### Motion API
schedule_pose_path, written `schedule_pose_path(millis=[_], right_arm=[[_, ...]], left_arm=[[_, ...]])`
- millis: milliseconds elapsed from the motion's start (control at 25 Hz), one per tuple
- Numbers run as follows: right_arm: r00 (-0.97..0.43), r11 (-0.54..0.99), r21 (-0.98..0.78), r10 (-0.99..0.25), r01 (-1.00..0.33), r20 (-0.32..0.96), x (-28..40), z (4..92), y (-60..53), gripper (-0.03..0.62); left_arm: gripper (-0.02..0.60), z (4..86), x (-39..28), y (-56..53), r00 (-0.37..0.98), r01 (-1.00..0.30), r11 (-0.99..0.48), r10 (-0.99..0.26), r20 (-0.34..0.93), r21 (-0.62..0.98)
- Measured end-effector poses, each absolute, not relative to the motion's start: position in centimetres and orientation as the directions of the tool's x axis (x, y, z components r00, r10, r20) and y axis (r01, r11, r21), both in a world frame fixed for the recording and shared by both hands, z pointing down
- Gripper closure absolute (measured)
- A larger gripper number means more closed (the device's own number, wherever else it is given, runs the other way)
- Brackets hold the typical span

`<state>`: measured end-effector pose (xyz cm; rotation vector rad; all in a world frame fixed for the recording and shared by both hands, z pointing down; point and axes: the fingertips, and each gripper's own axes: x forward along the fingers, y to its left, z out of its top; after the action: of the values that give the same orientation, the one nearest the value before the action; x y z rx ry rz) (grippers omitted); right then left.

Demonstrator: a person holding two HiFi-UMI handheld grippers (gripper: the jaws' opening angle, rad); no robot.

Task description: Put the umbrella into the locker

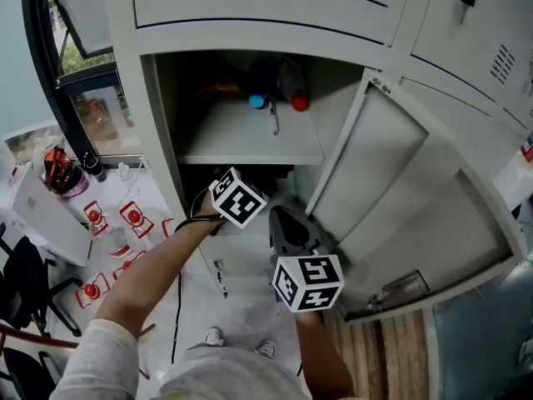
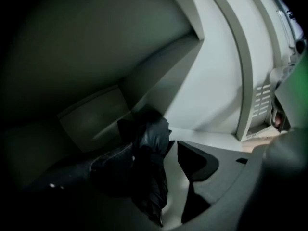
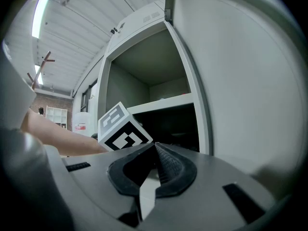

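Tall grey locker (image 1: pixel 158 23), open at the front. Door (image 1: pixel 391 190) swung wide out to the right. Inside, pale shelf (image 1: pixel 250 136) dividing a lit upper compartment from a dark lower one.

Left gripper (image 2: pixel 151 150) reaching into the lower compartment under the shelf's front edge, marker cube just outside. Wide open at the jaws, gripping nothing, right pad clear of the fabric.

Right gripper (image 3: pixel 155 150) at the locker's front, just beside the door's hinge edge, pointing level. Closed tip to tip, with nothing in between.

Black folded umbrella (image 2: pixel 149 177) lying on the floor of the lower compartment, between the left gripper's spread jaws and nearer the left one. Too dark on that side to tell touching from apart.

Toward the back edge of the shelf, blue-capped bottle (image 1: pixel 256 101) and red-capped bottle (image 1: pixel 299 102), near each other.
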<state>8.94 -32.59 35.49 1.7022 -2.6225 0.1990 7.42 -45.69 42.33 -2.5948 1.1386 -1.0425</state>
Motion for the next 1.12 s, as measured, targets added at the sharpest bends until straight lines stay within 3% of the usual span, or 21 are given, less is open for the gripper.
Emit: schedule_pose_path(millis=[680,880,1120], right_arm=[[-0.424,0.417,-0.096,-0.903,-0.904,0.070,8.6,34.9,-32.0,0.591],[-0.432,0.426,-0.090,-0.899,-0.900,0.069,8.4,34.8,-31.8,0.591],[-0.448,0.442,-0.078,-0.891,-0.893,0.073,8.0,34.9,-31.7,0.591]], left_arm=[[0.322,39.0,6.3,-41.0,0.602,-0.706,-0.690,-0.704,0.376,-0.159],[0.379,37.4,5.2,-39.2,0.635,-0.730,-0.680,-0.710,0.303,-0.063],[0.402,38.1,3.6,-37.4,0.627,-0.758,-0.652,-0.733,0.264,-0.009]])
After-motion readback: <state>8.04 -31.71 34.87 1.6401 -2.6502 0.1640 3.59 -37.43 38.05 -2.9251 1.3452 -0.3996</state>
